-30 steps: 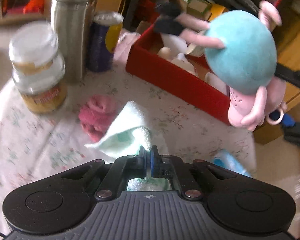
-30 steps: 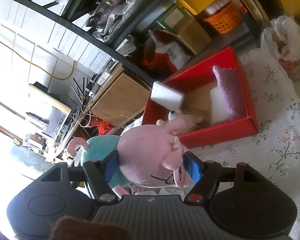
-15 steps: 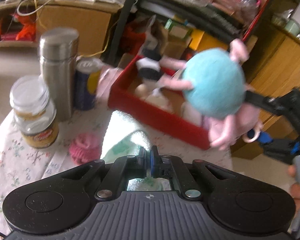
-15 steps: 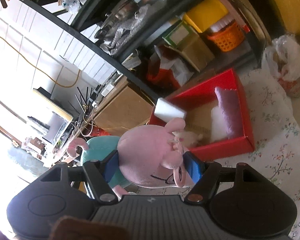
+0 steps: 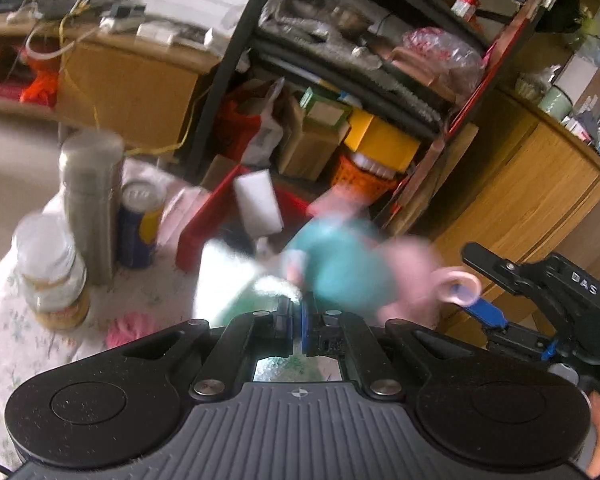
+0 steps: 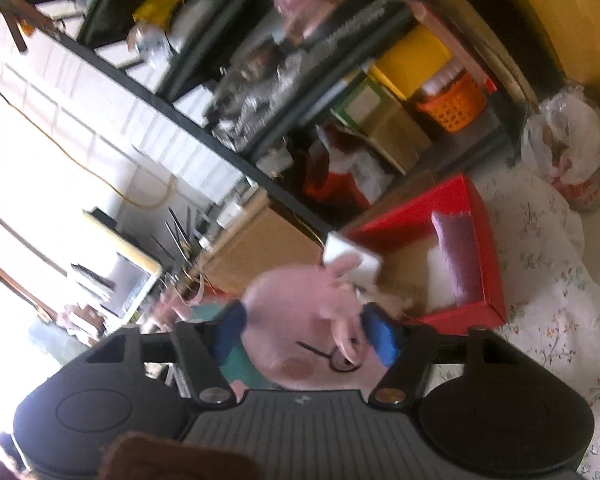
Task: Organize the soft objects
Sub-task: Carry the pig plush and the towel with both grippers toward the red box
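the right claw [image 6: 306, 334] grips the pig plush [image 6: 312, 336] near the red box [image 6: 488, 248] at 1 o'clock; the left claw [image 5: 297, 314] pinches a green towel [image 5: 236, 284]; jar [image 5: 52, 272], flask [image 5: 90, 200] and can [image 5: 140, 224] at 10 o'clock.

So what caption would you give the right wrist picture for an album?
Right claw grips a pink pig plush by the head, short of the red box on the flowered tablecloth.

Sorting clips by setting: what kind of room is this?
Probably a cluttered home storage or living room: a floral tablecloth, packed black shelving holding boxes and bags, and wooden cabinets.
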A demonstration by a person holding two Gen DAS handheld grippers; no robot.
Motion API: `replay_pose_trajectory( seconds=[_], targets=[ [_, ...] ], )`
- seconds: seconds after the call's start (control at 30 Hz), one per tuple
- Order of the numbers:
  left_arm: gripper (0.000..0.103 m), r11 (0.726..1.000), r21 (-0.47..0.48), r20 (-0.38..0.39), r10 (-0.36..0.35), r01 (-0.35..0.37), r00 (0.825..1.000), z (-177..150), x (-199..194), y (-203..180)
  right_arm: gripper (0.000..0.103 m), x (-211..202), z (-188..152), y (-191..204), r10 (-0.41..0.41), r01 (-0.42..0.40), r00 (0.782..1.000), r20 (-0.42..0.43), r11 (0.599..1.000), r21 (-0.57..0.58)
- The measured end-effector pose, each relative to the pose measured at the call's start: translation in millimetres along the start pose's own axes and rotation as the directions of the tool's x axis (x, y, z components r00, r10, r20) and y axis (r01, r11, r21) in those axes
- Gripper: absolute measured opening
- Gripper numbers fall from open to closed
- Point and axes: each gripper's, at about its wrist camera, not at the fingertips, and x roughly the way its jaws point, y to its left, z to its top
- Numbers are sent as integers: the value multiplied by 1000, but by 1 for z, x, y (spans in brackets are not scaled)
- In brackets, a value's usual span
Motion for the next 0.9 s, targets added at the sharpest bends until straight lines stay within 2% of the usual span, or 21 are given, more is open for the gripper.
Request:
replay_pose_trajectory(
  seconds=[0.07, 0.17, 0.23, 0.27, 0.33, 0.37, 0.4, 0.5, 0.6, 0.73, 0.8, 0.83, 0.87, 0.9],
  targets=[
    [0, 1000, 0, 18, -25, 25, 1000, 7, 5, -3, 17, -7, 6, 2, 4, -5, 999, 36, 1000, 5],
    [0, 999, 10, 14, -43, 43, 999, 10, 15, -3, 17, -6, 11, 4, -36, 38, 998, 59, 998, -43],
    [0, 999, 12, -16, -36, 36, 999, 5, 27, 4, 17, 8, 8, 2, -66, 65, 998, -2, 993, -95],
    [0, 999, 6, -42, -32, 33, 999, 1, 33, 9, 17, 17, 5, 1, -123, 117, 992, -36, 981, -155],
    [0, 999, -27, -83, -31, 28, 996, -3, 43, 22, 20, 38, -5, -2, -241, 209, 966, -96, 942, -262],
    [0, 998, -52, -93, -30, 25, 995, -3, 45, 30, 27, 52, -12, -5, -277, 232, 953, -125, 927, -293],
    [0, 997, -74, -97, -37, 30, 995, -1, 45, 38, 39, 66, -17, -6, -295, 234, 942, -158, 918, -319],
    [0, 995, -93, -79, -41, 33, 996, 6, 39, 53, 59, 109, -37, 1, -356, 232, 903, -240, 875, -425],
    [0, 991, -127, -72, -57, 48, 996, 9, 31, 70, 61, 146, -61, 15, -369, 160, 884, -288, 816, -555],
    [0, 983, -173, -83, -77, 61, 994, 10, 29, 85, 64, 189, -86, 23, -380, 93, 844, -377, 798, -596],
    [0, 983, -173, -90, -71, 55, 993, 10, 31, 87, 65, 211, -96, 15, -432, 124, 812, -393, 785, -607],
    [0, 983, -176, -94, -73, 55, 993, 9, 32, 88, 73, 220, -101, 11, -461, 143, 801, -382, 767, -626],
    [0, 982, -178, -96, -74, 56, 993, 10, 33, 89, 76, 229, -104, 7, -484, 150, 793, -370, 743, -652],
    [0, 982, -178, -98, -75, 57, 992, 10, 34, 88, 76, 239, -107, 3, -490, 138, 778, -393, 744, -654]
  ],
)
